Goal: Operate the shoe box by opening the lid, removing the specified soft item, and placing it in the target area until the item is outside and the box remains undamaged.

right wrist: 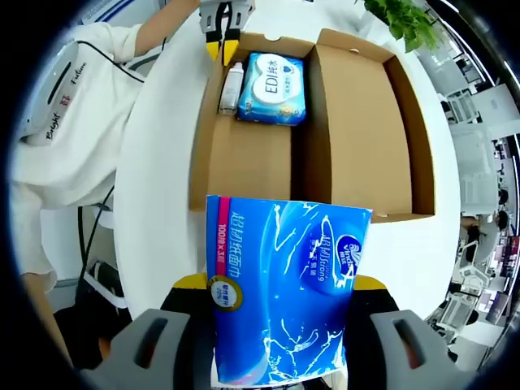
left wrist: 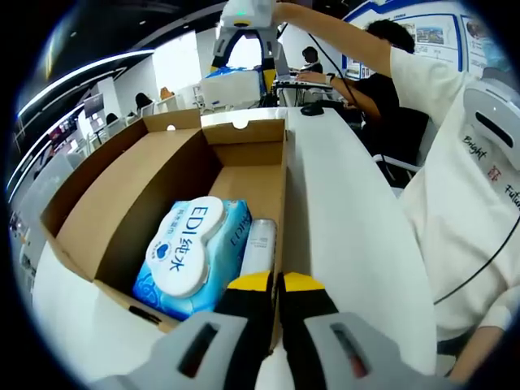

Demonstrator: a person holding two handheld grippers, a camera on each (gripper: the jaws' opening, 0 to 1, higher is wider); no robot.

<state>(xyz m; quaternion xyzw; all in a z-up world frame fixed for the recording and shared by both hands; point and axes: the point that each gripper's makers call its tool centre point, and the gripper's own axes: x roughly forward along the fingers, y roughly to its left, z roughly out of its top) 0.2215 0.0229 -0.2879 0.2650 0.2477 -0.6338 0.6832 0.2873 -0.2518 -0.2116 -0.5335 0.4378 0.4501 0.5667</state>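
The shoe box (right wrist: pixel 325 122) stands open on the white surface (right wrist: pixel 166 146), its lid (right wrist: pixel 366 122) folded flat to the right in the right gripper view, so the inside is free from above. White surface shows bare along the box's left wall and below its near edge.

The right hand-held gripper (right wrist: pixel 280 325) clamps a blue soft tissue pack (right wrist: pixel 280 284) between its yellow-tipped jaws at the bottom centre of the frame, above the box's near edge and outside its walls.

A wet-wipe pack (right wrist: pixel 273 88) and a slim white bottle (right wrist: pixel 231 88) lie at the box's far end, at the top of the frame. The left hand-held gripper (left wrist: pixel 275 286) sits at that end, jaws nearly together on the box wall (left wrist: pixel 280 203) beside the bottle (left wrist: pixel 258 244).

Behind, an office with desks, ceiling lights, seated people (left wrist: pixel 382 73) and a green plant (right wrist: pixel 402 20).
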